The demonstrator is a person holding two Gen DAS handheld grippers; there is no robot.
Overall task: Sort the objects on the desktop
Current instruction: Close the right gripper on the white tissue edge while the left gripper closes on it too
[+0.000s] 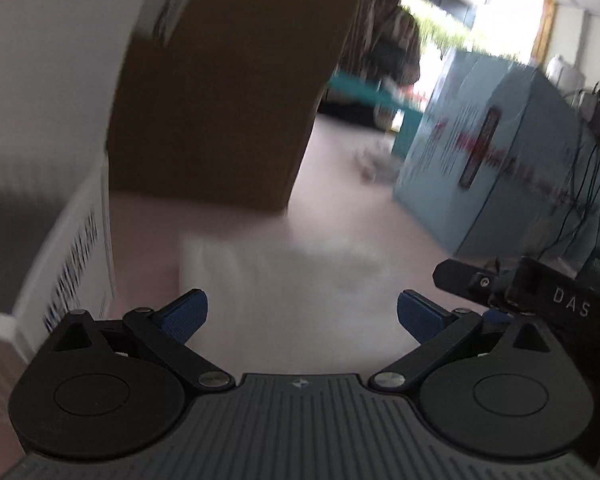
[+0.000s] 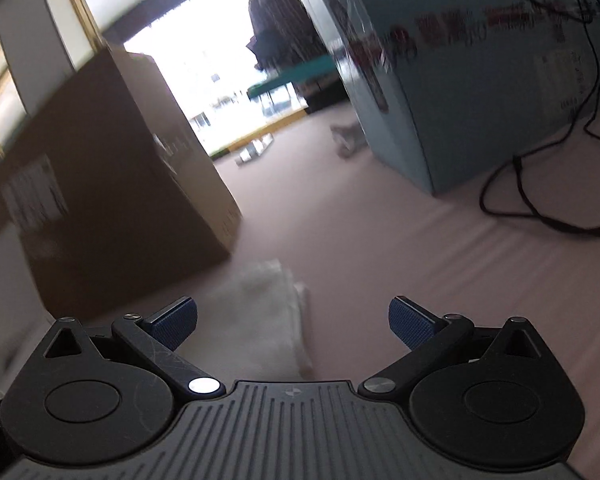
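Both views are motion-blurred. A pale, white-translucent flat packet [image 1: 276,264] lies on the pinkish desk surface [image 1: 340,208] just ahead of my left gripper [image 1: 302,316], which is open with nothing between its blue pads. The same packet [image 2: 266,312] shows in the right wrist view, lying slightly left of centre between the fingers of my right gripper [image 2: 293,322], also open and empty. The right gripper's black body [image 1: 540,292] shows at the right edge of the left wrist view.
A tall brown cardboard box [image 1: 224,92] stands ahead on the left, also visible [image 2: 112,184] from the right. A light-blue box [image 1: 500,160] with red print stands right, with black cables [image 2: 540,184] trailing on the desk. A white printed box [image 1: 80,264] sits far left. A person [image 1: 392,32] stands far back.
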